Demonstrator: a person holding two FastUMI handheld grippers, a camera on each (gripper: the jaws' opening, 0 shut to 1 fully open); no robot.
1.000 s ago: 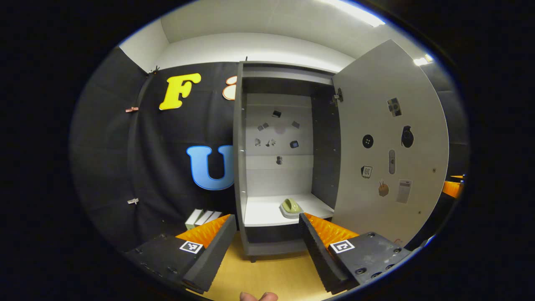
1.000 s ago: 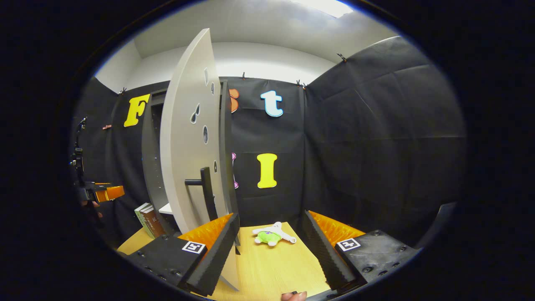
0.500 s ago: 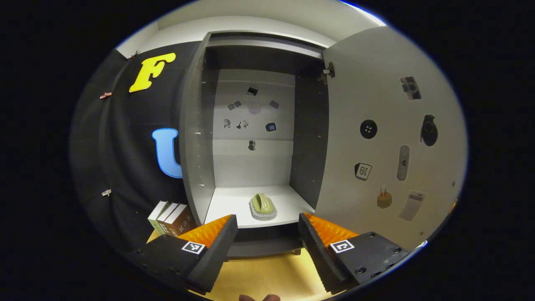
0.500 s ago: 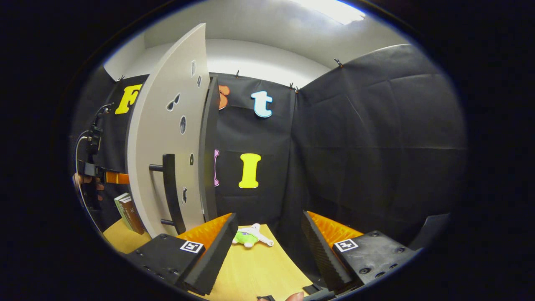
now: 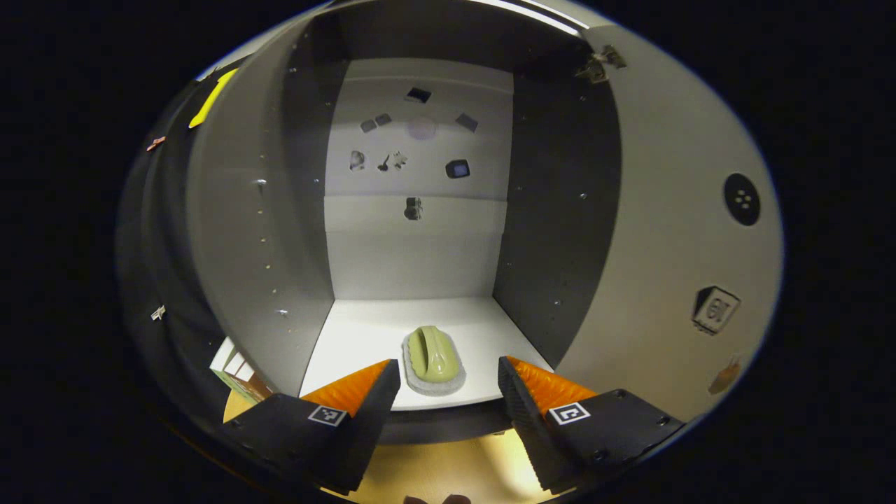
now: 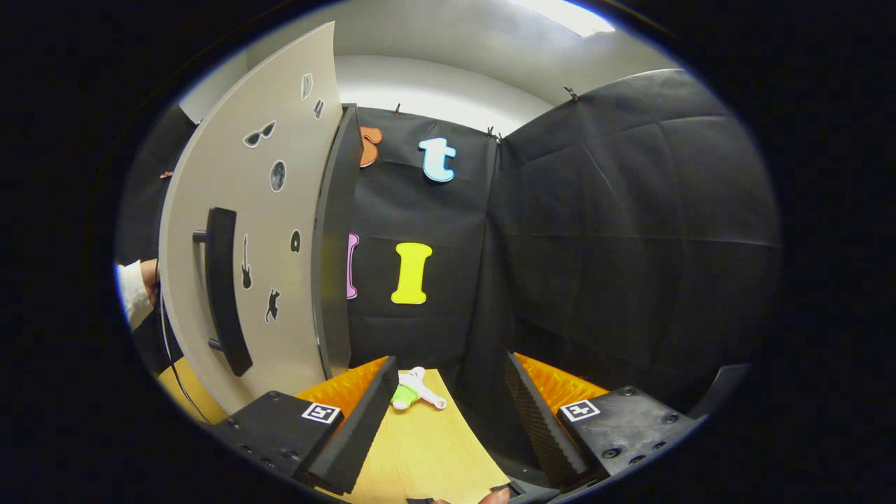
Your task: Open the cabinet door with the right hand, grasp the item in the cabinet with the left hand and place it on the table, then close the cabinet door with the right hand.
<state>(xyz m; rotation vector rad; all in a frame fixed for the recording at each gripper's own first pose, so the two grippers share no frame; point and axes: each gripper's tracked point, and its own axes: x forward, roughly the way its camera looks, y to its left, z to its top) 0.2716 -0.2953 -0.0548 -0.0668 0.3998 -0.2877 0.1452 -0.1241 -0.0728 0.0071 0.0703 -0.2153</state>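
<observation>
Left gripper view is showing the left tool [image 5: 448,378] gaping wide, nearing the green brush [image 5: 434,358] lying near the cabinet shelf's [image 5: 364,336] front edge. Lowering both fingers astride its long sides before squeezing should be working best. The right tool [image 6: 448,392] is idling, spread wide, beside the swung-out door [image 6: 280,294].

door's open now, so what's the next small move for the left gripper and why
Probably ease the left hand-held gripper forward over the shelf until its open fingers straddle the green item, then close. The item lies near the shelf's front edge, just beyond the fingertips and not yet between them.
</observation>
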